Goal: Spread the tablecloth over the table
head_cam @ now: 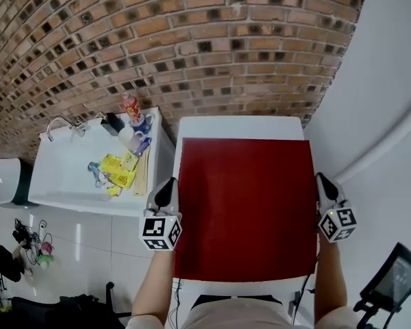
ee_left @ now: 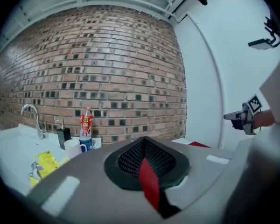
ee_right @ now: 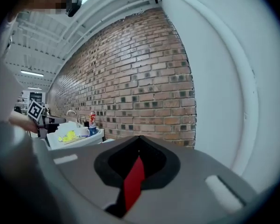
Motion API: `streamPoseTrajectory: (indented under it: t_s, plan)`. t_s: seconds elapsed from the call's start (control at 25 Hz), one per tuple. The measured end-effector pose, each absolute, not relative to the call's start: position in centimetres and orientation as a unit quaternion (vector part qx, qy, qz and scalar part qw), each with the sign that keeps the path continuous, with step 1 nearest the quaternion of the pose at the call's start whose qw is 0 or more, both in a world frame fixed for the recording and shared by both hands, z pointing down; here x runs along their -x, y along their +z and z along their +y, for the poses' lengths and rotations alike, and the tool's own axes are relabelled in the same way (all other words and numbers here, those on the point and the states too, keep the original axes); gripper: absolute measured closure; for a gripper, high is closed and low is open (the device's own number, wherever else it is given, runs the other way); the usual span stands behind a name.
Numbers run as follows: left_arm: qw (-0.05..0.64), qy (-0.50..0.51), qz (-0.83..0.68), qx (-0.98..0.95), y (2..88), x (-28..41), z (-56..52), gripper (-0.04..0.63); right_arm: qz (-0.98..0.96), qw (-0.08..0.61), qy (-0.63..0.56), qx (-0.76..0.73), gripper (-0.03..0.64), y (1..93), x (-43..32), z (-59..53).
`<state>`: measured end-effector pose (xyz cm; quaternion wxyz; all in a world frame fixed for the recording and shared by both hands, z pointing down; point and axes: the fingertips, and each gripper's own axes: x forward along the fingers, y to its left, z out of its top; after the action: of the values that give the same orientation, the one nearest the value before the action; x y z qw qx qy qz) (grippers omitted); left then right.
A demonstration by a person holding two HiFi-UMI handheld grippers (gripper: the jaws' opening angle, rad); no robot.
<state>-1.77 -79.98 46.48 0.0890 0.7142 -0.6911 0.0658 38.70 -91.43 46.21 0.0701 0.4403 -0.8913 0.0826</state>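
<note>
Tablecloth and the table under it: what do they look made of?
Tablecloth: thin red fabric, matte, since it shows no glare and pinches to a narrow strip; woven or nonwoven, can't tell. Table: even, seamless white top, likely laminate or painted board.

The tablecloth [head_cam: 246, 208] is plain red, table [head_cam: 240, 127] white, wall [head_cam: 192, 46] brown brick

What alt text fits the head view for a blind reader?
A red tablecloth is held stretched over a white table, its left and right edges pinched in the left tongs and right tongs. Left of the table, a white sink counter holds a bottle, mugs and yellow packets; a brick wall stands behind.
</note>
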Motion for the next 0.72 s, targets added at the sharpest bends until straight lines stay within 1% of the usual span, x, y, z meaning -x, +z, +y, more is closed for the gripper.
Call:
streamPoseTrajectory:
  t_s: [0.16, 0.32, 0.72]
  plan:
    - [0.090, 0.046, -0.703, -0.704, 43.3, 1.1, -75.8, 0.589, -0.895, 0.058, 0.071, -0.436, 0.611, 43.6, -38.7, -87.7]
    - [0.101, 0.030, -0.710, -0.697, 41.1, 0.7, -71.3, 0.589, -0.897, 0.061, 0.063, -0.434, 0.611, 42.1, -39.3, -83.6]
    - [0.070, 0.010, -0.708, -0.702, 36.6, -1.1, -66.0, 0.590, -0.907, 0.044, 0.017, -0.418, 0.612, 37.5, -38.2, -78.4]
